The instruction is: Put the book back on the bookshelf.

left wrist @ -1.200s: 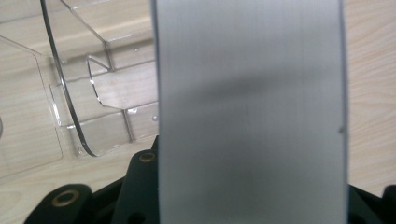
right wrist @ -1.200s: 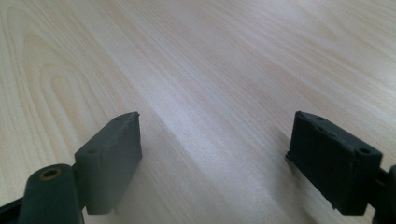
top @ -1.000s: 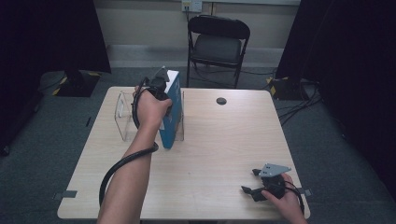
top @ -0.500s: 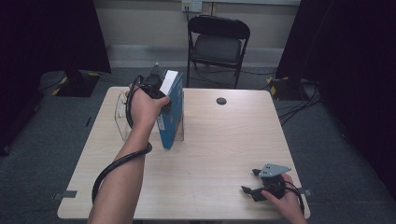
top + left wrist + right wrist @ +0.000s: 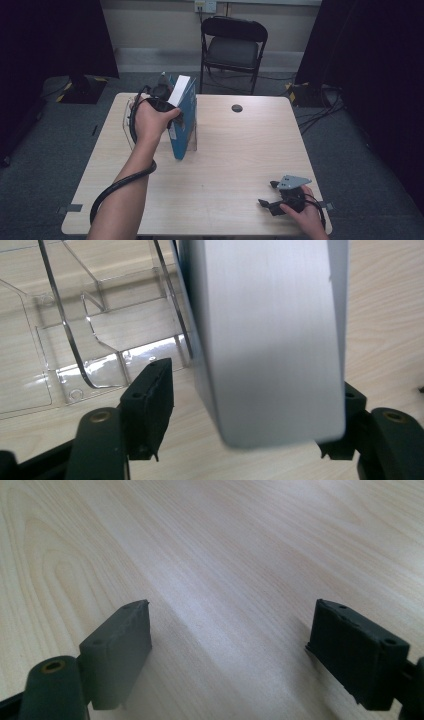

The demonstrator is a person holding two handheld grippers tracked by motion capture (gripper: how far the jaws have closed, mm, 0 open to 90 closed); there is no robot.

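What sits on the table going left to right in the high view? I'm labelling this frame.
Clear plastic stand → left claw at the blue book → black round cap → right claw.

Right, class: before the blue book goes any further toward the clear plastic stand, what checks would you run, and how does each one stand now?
1. Left hand-held gripper around the blue book: ok, but the left pad stands clear of the cover.
2. Firm clamp: cannot tell.
3. Book upright: not ok, it tilts.
4. Clear plastic stand free of objects: ok.
5. Right hand-held gripper out of the way: ok, open, low at the table corner.
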